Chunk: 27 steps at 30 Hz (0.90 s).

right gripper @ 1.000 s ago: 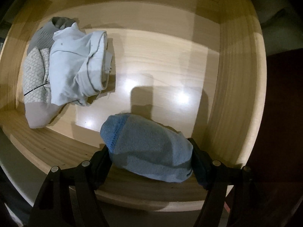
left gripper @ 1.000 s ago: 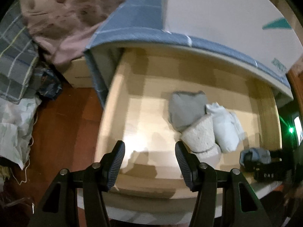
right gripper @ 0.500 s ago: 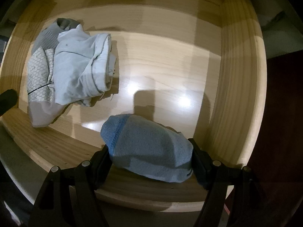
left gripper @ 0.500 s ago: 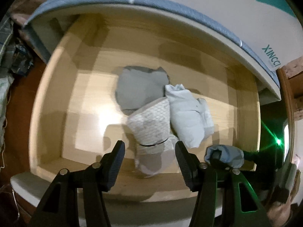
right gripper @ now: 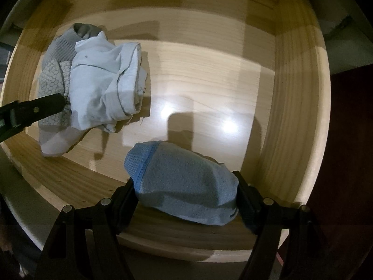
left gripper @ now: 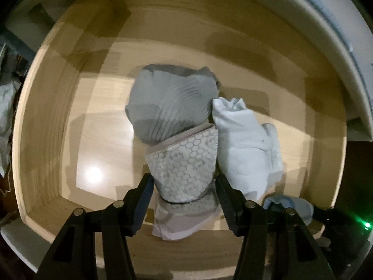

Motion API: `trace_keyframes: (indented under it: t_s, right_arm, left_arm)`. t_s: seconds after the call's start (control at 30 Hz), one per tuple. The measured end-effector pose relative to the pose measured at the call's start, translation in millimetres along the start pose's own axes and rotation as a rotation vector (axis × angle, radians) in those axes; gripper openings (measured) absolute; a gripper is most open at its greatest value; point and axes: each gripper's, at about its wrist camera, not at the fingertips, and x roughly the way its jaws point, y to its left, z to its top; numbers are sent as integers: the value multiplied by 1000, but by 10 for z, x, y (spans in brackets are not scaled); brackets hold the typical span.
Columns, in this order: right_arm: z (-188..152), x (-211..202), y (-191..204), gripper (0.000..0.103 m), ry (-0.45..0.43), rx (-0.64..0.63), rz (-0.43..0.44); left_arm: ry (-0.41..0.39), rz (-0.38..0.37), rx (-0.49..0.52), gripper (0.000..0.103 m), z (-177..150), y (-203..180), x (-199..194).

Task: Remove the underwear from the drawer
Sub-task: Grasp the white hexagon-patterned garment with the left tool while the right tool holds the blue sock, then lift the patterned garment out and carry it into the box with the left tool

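Observation:
An open wooden drawer point(left gripper: 58, 116) holds a pile of folded underwear. A honeycomb-patterned grey pair point(left gripper: 184, 163) lies in front, a dark grey pair point(left gripper: 170, 102) behind it and a white pair point(left gripper: 244, 140) to its right. My left gripper point(left gripper: 184, 186) is open, with its fingers on either side of the honeycomb pair. My right gripper point(right gripper: 186, 186) is shut on a folded light blue pair point(right gripper: 184, 184) and holds it over the drawer's front edge point(right gripper: 163, 231). The blue pair also shows in the left wrist view point(left gripper: 289, 207). A left finger point(right gripper: 35, 110) shows in the right wrist view.
The drawer's right side wall point(right gripper: 300, 116) stands close to my right gripper. A pale mattress edge point(left gripper: 338, 46) overhangs the back of the drawer. Loose clothes point(left gripper: 5, 107) lie on the floor to the left. A green light point(left gripper: 367, 225) glows at the lower right.
My left gripper has moved right and down into the drawer and now straddles the honeycomb pair. My right gripper has stayed shut on the blue pair, almost still.

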Motion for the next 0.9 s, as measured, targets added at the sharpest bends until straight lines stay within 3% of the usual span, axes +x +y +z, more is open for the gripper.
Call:
trace_keyframes:
  t_s: [0.23, 0.37, 0.9]
  right_arm:
    - [12, -13, -10, 73, 1, 3, 2]
    - [22, -17, -16, 73, 1, 4, 2]
    - [35, -25, -28, 74, 2, 5, 1]
  left_arm:
    - [60, 0, 33, 56, 39, 52, 81]
    - [79, -4, 41, 50, 31, 121, 111]
    - [31, 99, 98, 46, 49, 568, -6]
